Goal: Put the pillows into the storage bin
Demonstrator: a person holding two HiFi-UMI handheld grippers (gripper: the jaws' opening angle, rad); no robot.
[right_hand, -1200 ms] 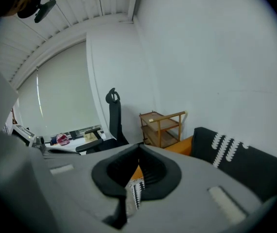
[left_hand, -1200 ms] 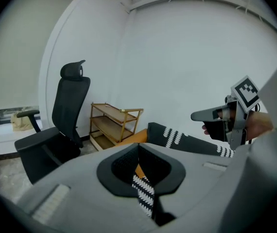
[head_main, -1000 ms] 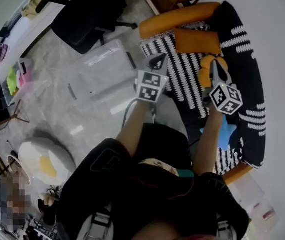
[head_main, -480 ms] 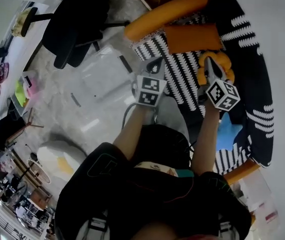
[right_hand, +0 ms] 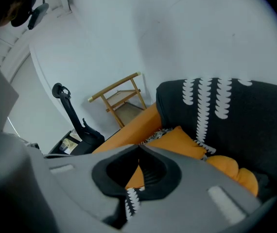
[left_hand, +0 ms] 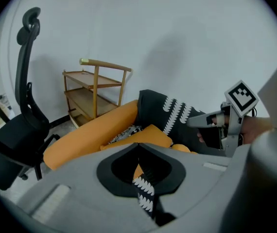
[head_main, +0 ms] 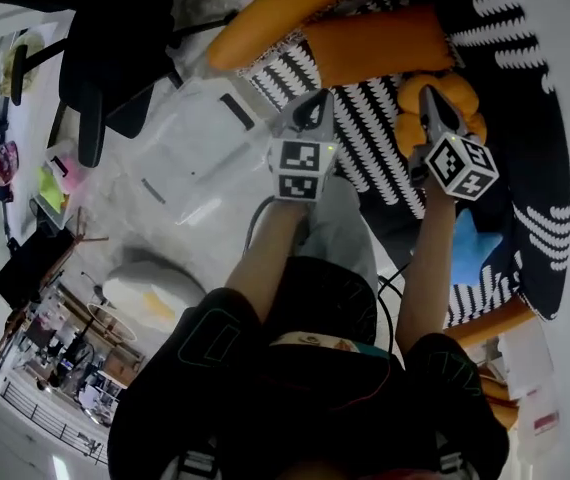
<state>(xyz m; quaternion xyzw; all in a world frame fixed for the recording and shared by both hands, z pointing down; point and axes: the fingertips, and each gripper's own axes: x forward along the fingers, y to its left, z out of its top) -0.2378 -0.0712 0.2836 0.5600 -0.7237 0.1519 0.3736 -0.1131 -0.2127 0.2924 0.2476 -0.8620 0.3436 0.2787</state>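
Observation:
An orange rectangular pillow [head_main: 375, 43] [left_hand: 150, 135] [right_hand: 182, 140] leans on the black-and-white striped sofa [head_main: 365, 138]. Beside it lies a lumpy orange pillow [head_main: 437, 108] [right_hand: 231, 171], and a blue star pillow [head_main: 475, 258] sits nearer me. The clear storage bin [head_main: 190, 153] stands on the floor left of the sofa. My left gripper [head_main: 315, 103] [left_hand: 138, 144] hangs shut and empty over the sofa's front edge. My right gripper [head_main: 430, 98] [right_hand: 138, 147], also shut and empty, hovers above the lumpy orange pillow; it shows in the left gripper view too [left_hand: 211, 120].
A white and yellow egg-shaped cushion [head_main: 150, 293] lies on the floor at the left. A black office chair [head_main: 115, 38] [left_hand: 17, 125] stands beyond the bin. A wooden shelf rack [left_hand: 92, 91] [right_hand: 121, 98] stands against the wall behind the sofa's orange arm [head_main: 265, 13].
The head view has swung, so the sofa and bin now sit higher in the picture. Both grippers stay shut and side by side, a little further over the sofa.

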